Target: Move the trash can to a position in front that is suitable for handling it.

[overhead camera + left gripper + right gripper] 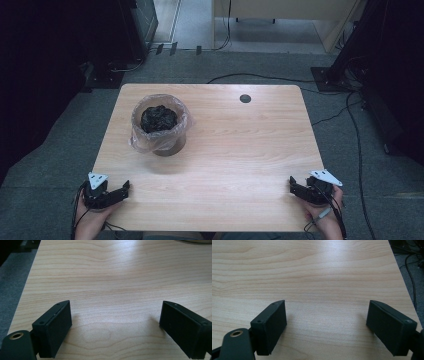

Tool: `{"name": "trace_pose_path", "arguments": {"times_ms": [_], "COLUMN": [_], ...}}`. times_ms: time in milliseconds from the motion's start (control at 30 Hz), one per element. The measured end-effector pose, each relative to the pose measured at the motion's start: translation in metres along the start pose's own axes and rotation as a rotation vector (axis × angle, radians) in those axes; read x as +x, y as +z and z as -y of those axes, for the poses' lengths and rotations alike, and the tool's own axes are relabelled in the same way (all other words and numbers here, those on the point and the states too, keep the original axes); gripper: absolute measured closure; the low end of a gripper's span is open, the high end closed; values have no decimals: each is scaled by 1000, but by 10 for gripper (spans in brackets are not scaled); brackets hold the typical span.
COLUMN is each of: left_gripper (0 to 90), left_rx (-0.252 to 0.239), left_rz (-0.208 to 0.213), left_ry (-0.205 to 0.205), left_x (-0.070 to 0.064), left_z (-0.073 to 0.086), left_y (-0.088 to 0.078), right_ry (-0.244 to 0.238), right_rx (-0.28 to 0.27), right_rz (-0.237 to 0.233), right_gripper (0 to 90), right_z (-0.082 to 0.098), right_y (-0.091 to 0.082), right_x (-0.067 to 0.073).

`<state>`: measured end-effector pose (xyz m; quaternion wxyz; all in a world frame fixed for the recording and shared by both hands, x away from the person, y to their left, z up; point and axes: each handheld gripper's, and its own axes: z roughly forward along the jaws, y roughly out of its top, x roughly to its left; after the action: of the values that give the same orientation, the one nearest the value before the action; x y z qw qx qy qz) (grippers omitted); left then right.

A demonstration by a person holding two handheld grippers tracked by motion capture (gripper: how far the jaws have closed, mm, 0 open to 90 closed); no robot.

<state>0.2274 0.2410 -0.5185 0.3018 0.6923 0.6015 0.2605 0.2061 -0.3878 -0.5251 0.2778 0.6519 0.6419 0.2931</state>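
Bin [160,127] lined with clear plastic bag [136,140], dark crumpled mass [158,118] inside, stands on desk [240,150] at far left. My left hand-held gripper [119,192] rests at near left corner, well short of bin, jaws spread wide, nothing between. My right hand-held gripper [296,188] at near right edge, far from bin, jaws released too, bare wood between.
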Motion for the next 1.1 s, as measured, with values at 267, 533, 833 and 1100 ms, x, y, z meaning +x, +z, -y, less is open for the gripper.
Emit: {"name": "trace_pose_path", "arguments": {"times_ms": [267,533,833,1100], "left_gripper": [151,337,469,586], "left_rx": [-9,-83,-193,-249], "left_rz": [-19,-16,6,9], "left_ry": [-11,-105,-186,-219], "left_x": [0,0,-4,-18], "left_z": [1,-11,-55,-91], "left_y": [-2,-9,-11,4], "right_ry": [1,8,1,10], "right_rx": [-1,-5,-2,-21], "right_rz": [2,-5,0,25], "right_gripper": [164,177,178,272], "right_z": [0,0,0,2], "right_y": [0,-1,-1,-3], "right_x": [0,1,2,3]}}
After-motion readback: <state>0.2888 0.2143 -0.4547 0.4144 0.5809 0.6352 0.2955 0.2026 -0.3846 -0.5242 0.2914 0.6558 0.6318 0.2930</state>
